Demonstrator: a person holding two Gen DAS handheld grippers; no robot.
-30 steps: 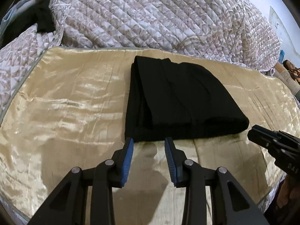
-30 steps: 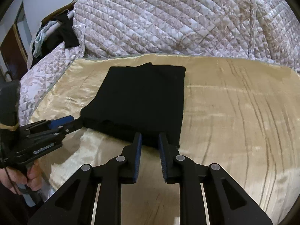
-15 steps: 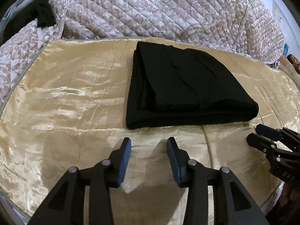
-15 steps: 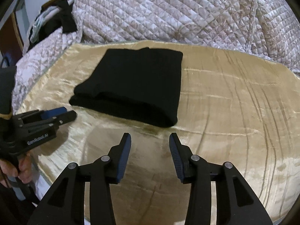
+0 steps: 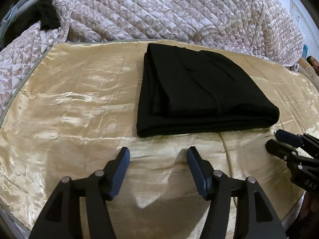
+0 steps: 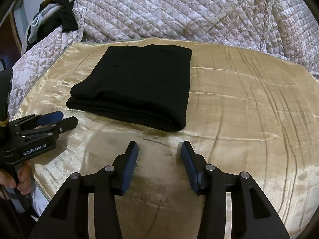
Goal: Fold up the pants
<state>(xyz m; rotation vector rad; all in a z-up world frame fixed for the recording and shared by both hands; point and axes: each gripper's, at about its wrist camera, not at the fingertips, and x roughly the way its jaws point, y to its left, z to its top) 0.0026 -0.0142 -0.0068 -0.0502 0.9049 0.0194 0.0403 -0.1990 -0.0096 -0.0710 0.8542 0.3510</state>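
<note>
The black pants (image 5: 199, 91) lie folded into a thick rectangle on the gold satin cover (image 5: 69, 109); in the right wrist view the pants (image 6: 139, 85) sit ahead and to the left. My left gripper (image 5: 158, 153) hovers just short of the pants' near edge, its jaws opening with nothing between them. My right gripper (image 6: 159, 147) is likewise back from the fold's near corner, jaws opening and empty. Each gripper shows in the other's view: the right gripper (image 5: 279, 141) at the right edge, the left gripper (image 6: 59, 120) at the left, held by a hand (image 6: 18, 181).
A quilted floral bedspread (image 5: 169, 10) is heaped behind the satin cover. Dark clothes (image 6: 65, 18) hang at the back left. The cover's near edge (image 6: 39, 187) drops off close to the grippers. Bare satin stretches to the right of the pants (image 6: 249, 99).
Both grippers let go of the pants' near edge and drew back toward me; their jaws widened. The folded pants stay lying flat on the cover.
</note>
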